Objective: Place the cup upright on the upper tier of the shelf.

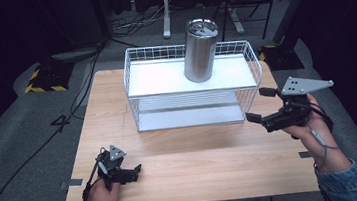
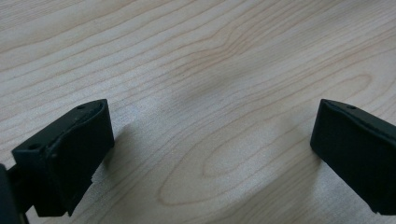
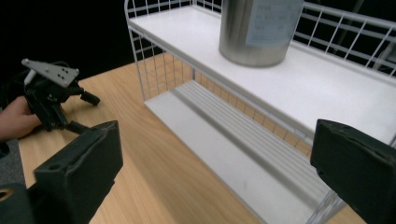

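A stainless steel tumbler (image 1: 200,53) with a lid stands upright on the top shelf of a white wire rack (image 1: 164,79) at the table's far middle. In the right gripper view the tumbler (image 3: 259,30) is up ahead on the rack (image 3: 327,88). My right gripper (image 1: 255,105) hovers open just off the rack's right end, its jaws pointing left with nothing between them (image 3: 217,140). My left gripper (image 1: 137,173) rests low near the table's front left, open over bare wood (image 2: 212,121). It also appears far off in the right gripper view (image 3: 88,113).
The light wooden table (image 1: 197,159) has bare wood in front of the rack. The rack's lower shelf (image 3: 224,154) holds nothing. Cables and a desk frame (image 1: 167,11) lie on the grey floor beyond the table.
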The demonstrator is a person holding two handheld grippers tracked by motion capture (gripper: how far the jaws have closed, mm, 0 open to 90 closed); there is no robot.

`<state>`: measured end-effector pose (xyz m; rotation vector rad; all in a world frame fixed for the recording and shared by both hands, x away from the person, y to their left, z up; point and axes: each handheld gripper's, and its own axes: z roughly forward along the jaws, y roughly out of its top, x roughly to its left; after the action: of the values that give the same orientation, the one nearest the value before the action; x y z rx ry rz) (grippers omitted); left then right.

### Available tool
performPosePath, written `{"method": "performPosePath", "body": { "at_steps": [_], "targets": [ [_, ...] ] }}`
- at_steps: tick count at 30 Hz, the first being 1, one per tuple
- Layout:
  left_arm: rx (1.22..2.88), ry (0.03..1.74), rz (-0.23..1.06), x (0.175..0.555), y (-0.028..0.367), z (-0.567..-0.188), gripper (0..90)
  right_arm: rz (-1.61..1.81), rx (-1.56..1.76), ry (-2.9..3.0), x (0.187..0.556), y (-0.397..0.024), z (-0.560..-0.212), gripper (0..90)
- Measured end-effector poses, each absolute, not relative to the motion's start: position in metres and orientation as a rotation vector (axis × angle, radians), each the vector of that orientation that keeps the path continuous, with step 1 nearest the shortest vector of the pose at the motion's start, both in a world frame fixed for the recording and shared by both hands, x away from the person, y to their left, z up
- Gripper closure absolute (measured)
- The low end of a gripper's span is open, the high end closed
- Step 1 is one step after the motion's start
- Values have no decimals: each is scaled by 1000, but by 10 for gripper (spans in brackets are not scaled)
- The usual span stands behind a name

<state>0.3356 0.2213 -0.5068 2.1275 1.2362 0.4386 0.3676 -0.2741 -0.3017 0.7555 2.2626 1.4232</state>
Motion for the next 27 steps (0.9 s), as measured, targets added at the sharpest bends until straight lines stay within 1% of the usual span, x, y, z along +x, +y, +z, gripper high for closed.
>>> {"method": "performPosePath", "body": {
  "at_steps": [3,8,22,26,27],
  "targets": [
    [2127,1235,438,336,221,-507,0,1408,759,2264,364,-275,-311,36],
    [2127,1236,439,336,221,-507,0,1393,789,2287,358,-275,-342,36],
    [2128,1236,439,336,221,-507,0,1390,765,2326,346,-271,-383,17],
    [2128,1236,439,336,221,-507,0,1398,758,2361,346,-267,-398,17],
    [2128,1236,439,336,221,-507,0,1382,759,2379,346,-265,-407,18]
  ]
}}
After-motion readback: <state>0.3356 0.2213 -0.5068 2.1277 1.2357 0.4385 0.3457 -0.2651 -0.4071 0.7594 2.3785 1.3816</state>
